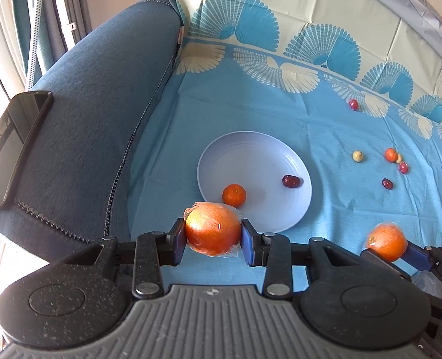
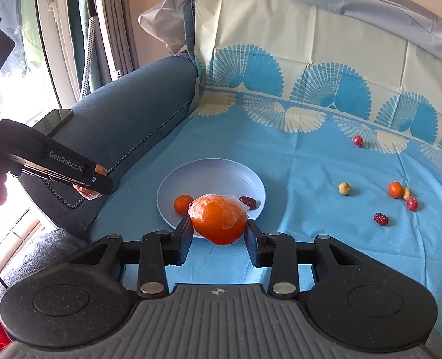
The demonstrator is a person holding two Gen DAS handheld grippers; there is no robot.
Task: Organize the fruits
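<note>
My left gripper [image 1: 212, 233] is shut on a plastic-wrapped orange [image 1: 212, 228], held just in front of the near rim of a pale plate [image 1: 259, 155]. The plate holds a small mandarin [image 1: 234, 194] and a red date [image 1: 290, 181]. My right gripper [image 2: 218, 224] is shut on a second wrapped orange [image 2: 218, 220], also above the plate's [image 2: 215, 173] near rim. That orange also shows in the left wrist view [image 1: 388, 240]. The left gripper shows at the left of the right wrist view [image 2: 92, 181].
Loose fruit lies on the blue cloth to the right: a red fruit [image 2: 358, 140], a pale fruit [image 2: 344, 188], a mandarin [image 2: 395, 189], a small red fruit [image 2: 412, 203] and a date [image 2: 381, 218]. A phone [image 1: 11, 146] rests on the blue sofa arm [image 1: 95, 113] at left.
</note>
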